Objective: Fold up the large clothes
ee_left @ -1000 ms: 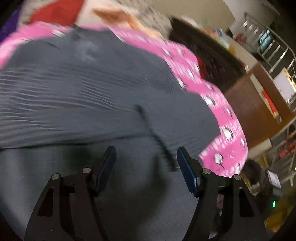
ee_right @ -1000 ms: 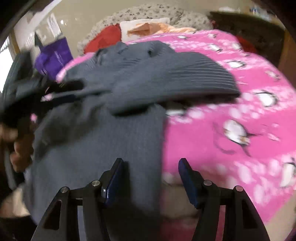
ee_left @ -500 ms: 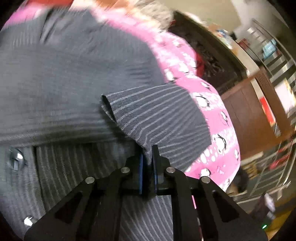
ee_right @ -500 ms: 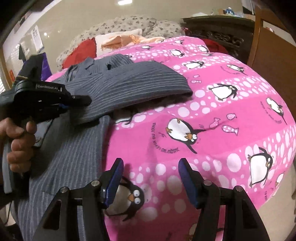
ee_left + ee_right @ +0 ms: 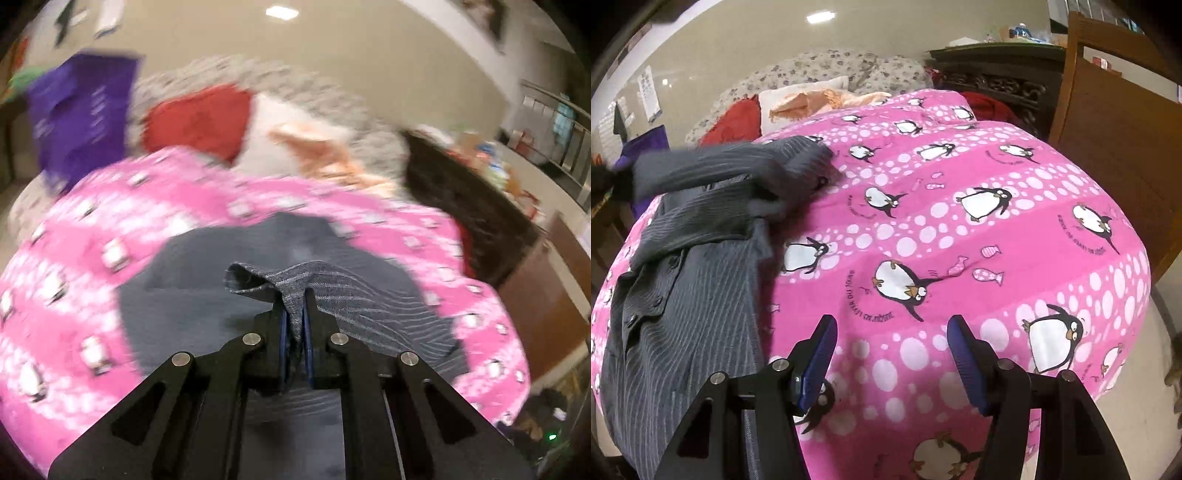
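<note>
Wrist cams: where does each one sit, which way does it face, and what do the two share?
Left wrist: on the left gripper, looking along its fingers across the bed to the pillows; gripper shut on the grey striped shirt.
Right wrist: on the right gripper, angled down at the pink penguin blanket; gripper open, nothing in it.
Shared: shirt, blanket, red pillow, dark cabinet.

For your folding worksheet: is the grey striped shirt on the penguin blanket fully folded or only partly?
Only partly. The left gripper is shut on the shirt's sleeve, lifted across it; the buttoned body lies spread on the blanket.
</note>
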